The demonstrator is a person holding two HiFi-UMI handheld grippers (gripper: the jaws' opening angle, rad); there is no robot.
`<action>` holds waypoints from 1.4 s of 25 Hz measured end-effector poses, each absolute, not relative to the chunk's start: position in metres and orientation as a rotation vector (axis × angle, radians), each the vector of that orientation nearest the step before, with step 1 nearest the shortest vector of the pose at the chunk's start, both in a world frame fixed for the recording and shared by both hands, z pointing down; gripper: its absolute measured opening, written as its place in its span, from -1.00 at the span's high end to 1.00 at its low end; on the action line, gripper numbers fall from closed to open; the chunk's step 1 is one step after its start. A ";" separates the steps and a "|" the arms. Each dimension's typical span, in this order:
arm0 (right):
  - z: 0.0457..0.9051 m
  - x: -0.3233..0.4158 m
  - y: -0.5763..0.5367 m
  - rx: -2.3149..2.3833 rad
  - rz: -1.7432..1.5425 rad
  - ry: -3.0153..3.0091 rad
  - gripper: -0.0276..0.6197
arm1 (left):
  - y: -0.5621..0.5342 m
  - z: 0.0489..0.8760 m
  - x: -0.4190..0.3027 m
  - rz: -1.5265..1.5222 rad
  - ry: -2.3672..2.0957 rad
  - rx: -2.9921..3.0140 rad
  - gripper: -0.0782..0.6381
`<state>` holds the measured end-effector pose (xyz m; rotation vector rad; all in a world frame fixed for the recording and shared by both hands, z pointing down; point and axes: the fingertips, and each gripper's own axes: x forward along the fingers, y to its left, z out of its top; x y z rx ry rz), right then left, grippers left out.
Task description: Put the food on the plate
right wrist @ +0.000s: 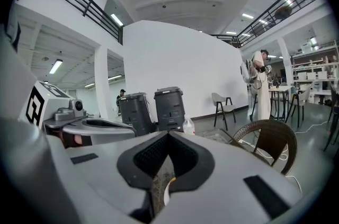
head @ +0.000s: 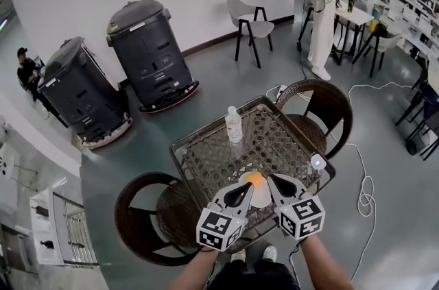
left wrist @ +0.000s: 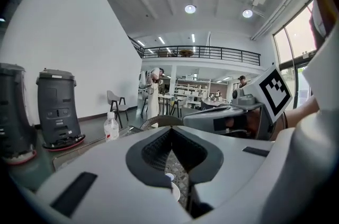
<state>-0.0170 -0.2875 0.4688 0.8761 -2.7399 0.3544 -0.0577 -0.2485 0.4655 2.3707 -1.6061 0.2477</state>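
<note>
Pale grey moulded plastic with dark ribbed pads makes up both tools. The left gripper (left wrist: 170, 131) is clenched tip to tip on nothing, and the right gripper (right wrist: 168, 134) is likewise closed and empty. In the head view both point in from the lower centre of the frame at a round white plate (head: 260, 197), smooth and shallow. Just past their tips sits the food (head: 255, 179), a small rounded orange lump. The tips partly screen it, so it seems, rather than plainly shows, to lie wholly on the plate. On that reading the task looks done, with only the grippers to draw away. The plate stands at the near edge of the square worktop (head: 274, 138), a brown woven wicker lattice under a glossy clear sheet. Further up the frame a clear plastic bottle (head: 234, 124) stands upright. A rounded wicker chair (head: 328, 105) sits at the worktop's upper right corner and another at its lower left.
</note>
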 end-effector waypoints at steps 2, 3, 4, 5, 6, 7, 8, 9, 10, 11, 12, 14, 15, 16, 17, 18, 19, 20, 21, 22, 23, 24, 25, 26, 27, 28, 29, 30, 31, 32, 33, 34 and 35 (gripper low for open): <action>0.458 -0.018 -0.285 0.868 0.335 -2.762 0.90 | -0.245 0.455 -0.057 0.233 -1.593 2.384 0.76; 0.452 -0.018 -0.283 0.863 0.328 -2.772 0.90 | -0.243 0.450 -0.056 0.225 -1.587 2.387 0.76; 0.447 -0.018 -0.281 0.856 0.322 -2.782 0.90 | -0.242 0.445 -0.055 0.216 -1.583 2.390 0.76; 0.442 -0.018 -0.280 0.848 0.315 -2.795 0.90 | -0.240 0.440 -0.055 0.205 -1.583 2.393 0.76; 0.437 -0.018 -0.278 0.839 0.307 -2.810 0.90 | -0.239 0.434 -0.055 0.194 -1.585 2.396 0.76; 0.431 -0.019 -0.276 0.831 0.295 -2.826 0.90 | -0.237 0.429 -0.054 0.185 -1.588 2.401 0.76; 0.427 -0.019 -0.275 0.823 0.284 -2.841 0.90 | -0.236 0.424 -0.054 0.177 -1.591 2.406 0.76; 0.422 -0.020 -0.273 0.817 0.275 -2.853 0.90 | -0.235 0.419 -0.053 0.170 -1.593 2.411 0.76; 0.418 -0.019 -0.271 0.811 0.270 -2.863 0.90 | -0.234 0.415 -0.053 0.164 -1.593 2.415 0.76; 0.414 -0.019 -0.270 0.806 0.266 -2.871 0.90 | -0.232 0.412 -0.052 0.160 -1.594 2.418 0.76; 0.411 -0.019 -0.268 0.801 0.261 -2.878 0.90 | -0.232 0.409 -0.052 0.156 -1.594 2.420 0.76; 0.405 -0.020 -0.266 0.791 0.247 -2.889 0.90 | -0.230 0.405 -0.052 0.149 -1.593 2.424 0.76; 0.403 -0.020 -0.265 0.788 0.241 -2.895 0.90 | -0.229 0.404 -0.051 0.147 -1.591 2.427 0.76; 0.401 -0.019 -0.263 0.785 0.237 -2.901 0.90 | -0.228 0.403 -0.050 0.147 -1.589 2.431 0.76; 0.399 -0.019 -0.262 0.783 0.234 -2.906 0.90 | -0.228 0.402 -0.049 0.147 -1.587 2.434 0.76; 0.397 -0.018 -0.261 0.780 0.233 -2.911 0.90 | -0.227 0.402 -0.047 0.146 -1.585 2.436 0.76; 0.396 -0.018 -0.261 0.777 0.232 -2.915 0.90 | -0.227 0.401 -0.047 0.145 -1.583 2.437 0.76; 0.395 -0.018 -0.260 0.774 0.230 -2.918 0.90 | -0.226 0.401 -0.046 0.145 -1.582 2.436 0.76; 0.394 -0.018 -0.260 0.770 0.227 -2.920 0.90 | -0.226 0.400 -0.046 0.144 -1.580 2.436 0.76; 0.393 -0.018 -0.259 0.767 0.223 -2.922 0.90 | -0.226 0.400 -0.046 0.144 -1.579 2.435 0.76; 0.392 -0.019 -0.258 0.764 0.219 -2.923 0.90 | -0.226 0.400 -0.046 0.144 -1.577 2.435 0.76; 0.392 -0.019 -0.258 0.761 0.217 -2.925 0.90 | -0.225 0.400 -0.046 0.144 -1.577 2.435 0.76; 0.391 -0.019 -0.257 0.759 0.214 -2.927 0.90 | -0.225 0.400 -0.046 0.145 -1.577 2.436 0.76; 0.391 -0.019 -0.257 0.757 0.212 -2.929 0.90 | -0.225 0.399 -0.046 0.147 -1.578 2.437 0.76; 0.390 -0.019 -0.257 0.755 0.211 -2.932 0.90 | -0.225 0.398 -0.045 0.148 -1.579 2.439 0.76; 0.389 -0.018 -0.257 0.754 0.214 -2.934 0.90 | -0.226 0.398 -0.045 0.150 -1.580 2.440 0.76; 0.388 -0.018 -0.258 0.754 0.219 -2.937 0.90 | -0.226 0.397 -0.045 0.152 -1.581 2.441 0.76; 0.388 -0.018 -0.258 0.754 0.225 -2.940 0.90 | -0.226 0.397 -0.045 0.154 -1.582 2.441 0.76; 0.388 -0.018 -0.258 0.756 0.230 -2.942 0.90 | -0.226 0.397 -0.045 0.156 -1.582 2.442 0.76; 0.387 -0.018 -0.258 0.758 0.233 -2.945 0.90 | -0.225 0.397 -0.045 0.159 -1.583 2.442 0.76; 0.387 -0.018 -0.258 0.759 0.236 -2.947 0.90 | -0.225 0.397 -0.045 0.161 -1.583 2.442 0.76; 0.386 -0.017 -0.258 0.761 0.239 -2.950 0.90 | -0.225 0.396 -0.044 0.163 -1.583 2.442 0.76; 0.385 -0.017 -0.258 0.762 0.244 -2.953 0.90 | -0.225 0.396 -0.044 0.164 -1.582 2.443 0.76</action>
